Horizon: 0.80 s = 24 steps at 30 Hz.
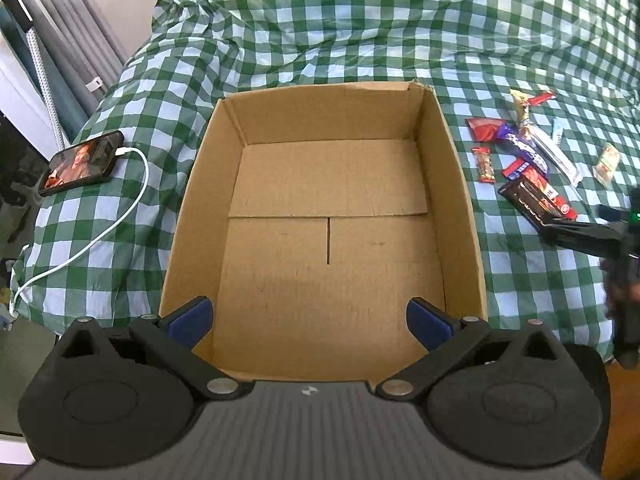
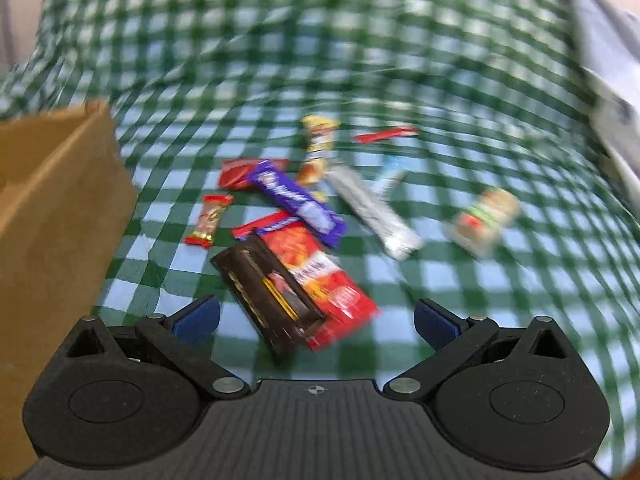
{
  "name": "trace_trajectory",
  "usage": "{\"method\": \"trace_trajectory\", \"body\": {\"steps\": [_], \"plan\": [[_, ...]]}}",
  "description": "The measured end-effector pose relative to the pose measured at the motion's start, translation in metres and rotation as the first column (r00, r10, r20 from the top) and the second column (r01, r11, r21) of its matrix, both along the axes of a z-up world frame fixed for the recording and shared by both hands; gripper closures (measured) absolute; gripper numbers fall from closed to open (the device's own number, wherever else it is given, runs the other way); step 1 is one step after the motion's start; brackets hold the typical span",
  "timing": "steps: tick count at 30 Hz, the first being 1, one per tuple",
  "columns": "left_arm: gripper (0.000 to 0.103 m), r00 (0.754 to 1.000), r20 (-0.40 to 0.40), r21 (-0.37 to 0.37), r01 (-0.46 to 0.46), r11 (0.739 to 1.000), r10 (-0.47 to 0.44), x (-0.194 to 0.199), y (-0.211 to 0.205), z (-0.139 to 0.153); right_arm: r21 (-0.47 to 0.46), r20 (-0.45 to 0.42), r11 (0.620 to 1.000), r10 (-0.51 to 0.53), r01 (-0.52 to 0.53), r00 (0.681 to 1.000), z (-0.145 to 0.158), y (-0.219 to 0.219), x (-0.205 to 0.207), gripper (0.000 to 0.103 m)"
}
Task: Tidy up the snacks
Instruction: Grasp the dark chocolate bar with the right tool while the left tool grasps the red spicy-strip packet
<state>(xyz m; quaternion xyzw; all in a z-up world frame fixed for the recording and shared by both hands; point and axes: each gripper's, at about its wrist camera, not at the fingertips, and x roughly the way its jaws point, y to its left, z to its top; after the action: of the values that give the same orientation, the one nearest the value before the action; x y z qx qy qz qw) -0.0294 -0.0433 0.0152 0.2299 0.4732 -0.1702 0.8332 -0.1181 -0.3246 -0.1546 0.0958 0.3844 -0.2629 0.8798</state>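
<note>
An empty cardboard box (image 1: pixel 452 184) stands open on the checked cloth, and my left gripper (image 1: pixel 310 318) hangs open over its near edge with nothing between the fingers. Several snacks lie in a loose pile right of the box: a dark chocolate bar (image 2: pixel 268 292), a red wafer pack (image 2: pixel 320 268), a purple bar (image 2: pixel 298 202), a silver bar (image 2: pixel 374 212), a small red candy (image 2: pixel 208 220) and a sandwich-print pack (image 2: pixel 486 216). My right gripper (image 2: pixel 316 318) is open just short of the dark bar (image 1: pixel 524 200). The right wrist view is blurred by motion.
A phone (image 1: pixel 82 162) with a white charging cable (image 1: pixel 116 220) lies left of the box. The green-and-white checked cloth (image 1: pixel 320 32) covers the whole surface in folds. The box wall (image 2: pixel 60 208) stands close on the left of my right gripper.
</note>
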Motion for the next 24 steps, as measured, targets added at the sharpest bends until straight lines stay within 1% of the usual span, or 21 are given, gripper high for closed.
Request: {"method": "trace_trajectory", "body": {"steps": [2,3,5,6,7,9,10,12,14,16,17,19,22,24], "plan": [[0.0,1.0,-0.008,0.019,-0.002,1.0,0.002,0.003,-0.006,-0.003,0.003,-0.06,0.999,0.043,-0.043,0.997,-0.018,-0.005,0.027,0.001],[0.0,1.0,-0.013,0.027,0.0,1.0,0.0,0.005,-0.01,-0.005,-0.002,-0.08,0.999,0.051,-0.051,0.995,-0.026,-0.007,0.038,0.002],[0.0,1.0,-0.017,0.033,0.011,0.999,-0.01,0.006,-0.018,-0.007,-0.035,-0.111,0.997,0.07,-0.074,0.991,-0.037,-0.004,0.049,0.03],[0.0,1.0,-0.017,0.033,0.015,0.999,-0.014,0.006,-0.023,-0.008,-0.028,-0.133,0.995,0.091,-0.095,0.987,-0.041,-0.005,0.051,0.053],[0.0,1.0,-0.017,0.03,0.022,0.999,-0.022,0.007,-0.028,-0.009,-0.021,-0.139,0.995,0.091,-0.095,0.986,-0.043,-0.005,0.051,0.061],[0.0,0.999,-0.017,0.023,0.04,0.999,-0.04,0.006,-0.04,-0.01,-0.058,-0.134,0.995,0.071,-0.079,0.988,-0.039,-0.002,0.042,0.063],[0.0,0.999,-0.018,0.018,0.052,0.998,-0.052,0.006,-0.047,-0.01,-0.056,-0.117,0.996,0.06,-0.067,0.991,-0.036,-0.002,0.036,0.064],[0.0,0.996,-0.02,-0.004,0.087,0.996,-0.087,0.004,-0.066,-0.01,0.004,-0.054,1.0,0.0,0.0,0.999,-0.022,-0.013,0.013,0.065],[0.0,0.991,-0.018,-0.033,0.13,0.991,-0.131,0.0,-0.09,-0.009,0.054,0.005,0.994,-0.099,0.099,0.995,-0.005,-0.029,-0.02,0.065],[0.0,0.983,-0.019,-0.071,0.18,0.981,-0.182,-0.004,-0.117,-0.011,0.066,0.027,0.974,-0.22,0.218,0.975,0.008,-0.049,-0.054,0.065],[0.0,0.978,-0.02,-0.09,0.206,0.974,-0.208,-0.006,-0.136,-0.016,0.072,0.023,0.957,-0.284,0.281,0.959,0.012,-0.061,-0.072,0.065],[0.0,0.973,-0.029,-0.118,0.222,0.968,-0.227,-0.008,-0.168,-0.031,0.09,-0.008,0.922,-0.376,0.376,0.926,0.007,-0.084,-0.1,0.065],[0.0,0.967,-0.104,-0.16,0.215,0.963,-0.233,-0.001,-0.222,-0.07,0.135,-0.08,0.873,-0.461,0.468,0.884,-0.009,-0.109,-0.132,0.065],[0.0,0.961,-0.154,-0.162,0.205,0.965,-0.23,0.007,-0.257,-0.102,0.146,-0.087,0.863,-0.476,0.484,0.875,-0.02,-0.118,-0.143,0.065]]}}
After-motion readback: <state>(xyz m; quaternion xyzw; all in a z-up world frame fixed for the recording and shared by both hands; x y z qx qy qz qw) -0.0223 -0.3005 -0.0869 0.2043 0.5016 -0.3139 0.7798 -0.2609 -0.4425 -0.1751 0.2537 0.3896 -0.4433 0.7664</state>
